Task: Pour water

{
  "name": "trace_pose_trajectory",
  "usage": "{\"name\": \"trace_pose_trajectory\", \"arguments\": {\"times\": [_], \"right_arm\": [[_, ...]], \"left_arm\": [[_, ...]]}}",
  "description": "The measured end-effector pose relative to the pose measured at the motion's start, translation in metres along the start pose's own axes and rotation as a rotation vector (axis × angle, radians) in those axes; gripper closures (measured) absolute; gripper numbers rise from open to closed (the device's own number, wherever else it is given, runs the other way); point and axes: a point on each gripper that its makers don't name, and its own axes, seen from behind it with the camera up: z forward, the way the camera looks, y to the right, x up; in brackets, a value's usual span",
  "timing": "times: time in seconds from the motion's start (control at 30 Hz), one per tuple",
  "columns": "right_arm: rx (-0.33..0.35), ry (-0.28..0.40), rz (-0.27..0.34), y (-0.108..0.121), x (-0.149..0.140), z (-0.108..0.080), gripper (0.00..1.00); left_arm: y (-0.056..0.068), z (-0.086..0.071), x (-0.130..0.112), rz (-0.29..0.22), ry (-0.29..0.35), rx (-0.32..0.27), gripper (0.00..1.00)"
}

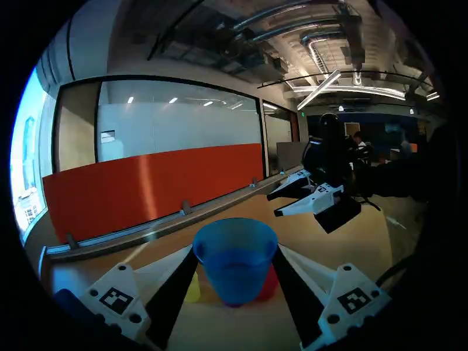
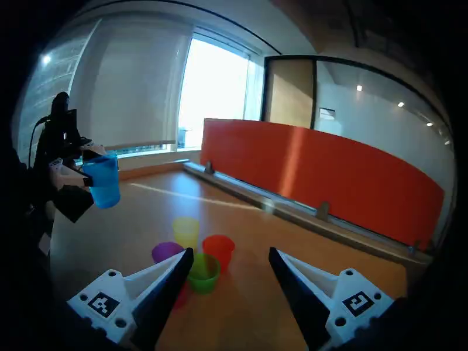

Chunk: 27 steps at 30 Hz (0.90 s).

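Observation:
A translucent blue cup (image 1: 235, 260) stands upright between the fingers of my left gripper (image 1: 234, 278), which is shut on it. Its lower half looks darker, as if it holds liquid. From the right gripper view, the same blue cup (image 2: 103, 181) hangs above the table at the far left, held by the left gripper (image 2: 88, 175). My right gripper (image 2: 228, 263) is open and empty, low over a cluster of cups: yellow (image 2: 186, 230), red (image 2: 219, 248), green (image 2: 203, 272) and purple (image 2: 165, 251). The right gripper (image 1: 292, 202) floats beyond the blue cup.
The wooden table (image 2: 251, 316) runs to an orange partition (image 2: 327, 169) with a rail along its base. A glass wall and a bright window lie behind it. Yellow (image 1: 193, 288) and red (image 1: 269, 285) cups peek out behind the blue cup.

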Motion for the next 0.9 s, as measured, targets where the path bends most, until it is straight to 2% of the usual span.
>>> {"name": "trace_pose_trajectory", "arguments": {"times": [0.47, 0.9], "right_arm": [[0.026, -0.038, 0.001, -0.004, -0.018, 0.013, 0.00], [0.052, -0.086, -0.003, -0.006, -0.040, 0.027, 0.00]], "left_arm": [[-0.010, -0.002, 0.026, -0.019, 0.055, 0.037, 0.15], [-0.017, -0.001, 0.039, -0.032, 0.069, 0.043, 0.15]]}}
